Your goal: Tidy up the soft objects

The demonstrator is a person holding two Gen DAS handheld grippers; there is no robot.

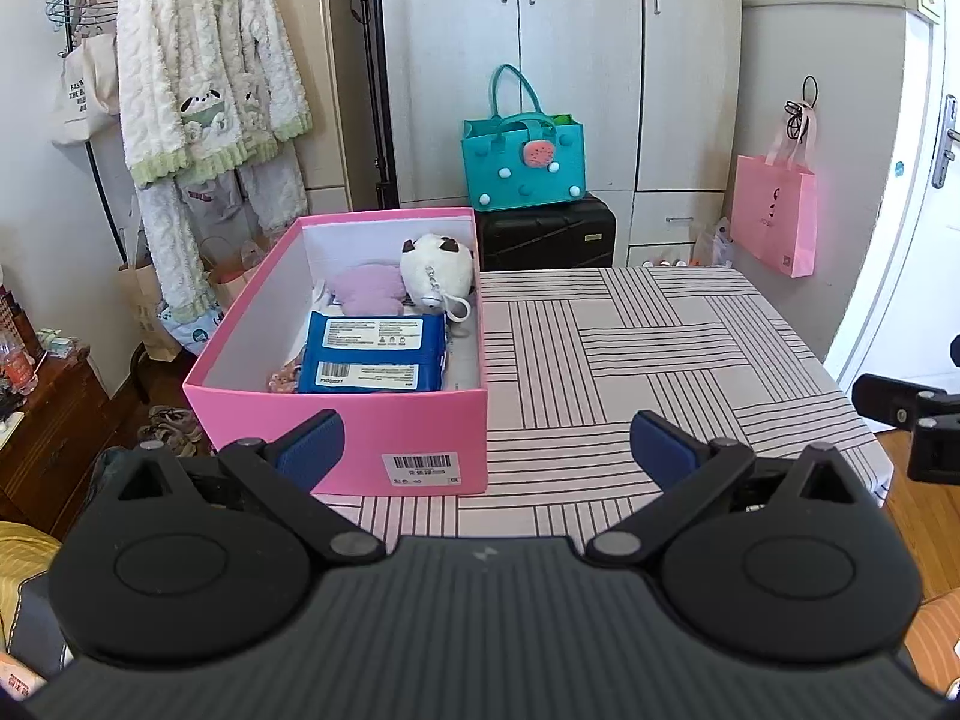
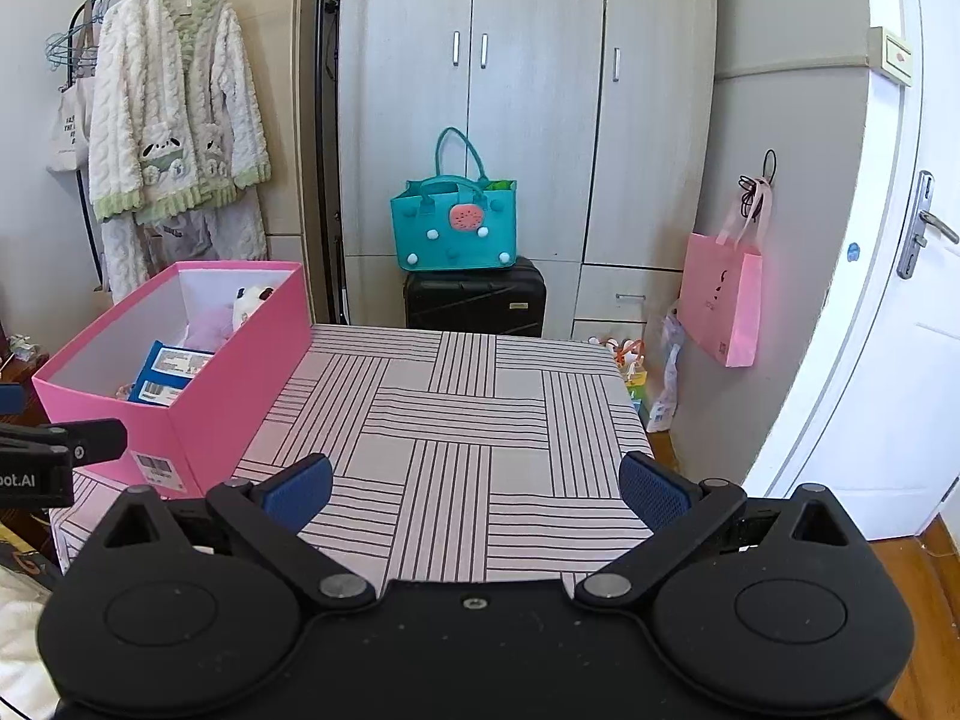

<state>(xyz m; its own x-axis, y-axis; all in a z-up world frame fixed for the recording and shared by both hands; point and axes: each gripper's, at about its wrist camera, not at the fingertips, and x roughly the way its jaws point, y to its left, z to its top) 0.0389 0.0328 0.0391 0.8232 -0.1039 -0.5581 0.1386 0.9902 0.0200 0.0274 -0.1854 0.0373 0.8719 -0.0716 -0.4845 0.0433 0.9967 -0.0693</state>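
A pink box (image 1: 354, 420) stands on the left of the striped table (image 1: 660, 348). It holds a white plush toy (image 1: 435, 267), a purple soft item (image 1: 366, 288) and two blue packs (image 1: 372, 354). My left gripper (image 1: 486, 444) is open and empty, just in front of the box's near wall. My right gripper (image 2: 477, 489) is open and empty over the table's near edge, to the right of the box (image 2: 198, 396). The plush (image 2: 252, 300) and blue packs (image 2: 171, 372) show partly over the box rim in the right wrist view.
A teal bag (image 1: 522, 156) sits on a black suitcase (image 1: 546, 234) behind the table, before a grey wardrobe (image 1: 570, 60). A pink bag (image 1: 774, 210) hangs at right by a white door (image 2: 888, 300). Fluffy pyjamas (image 1: 204, 78) hang on a rack at left.
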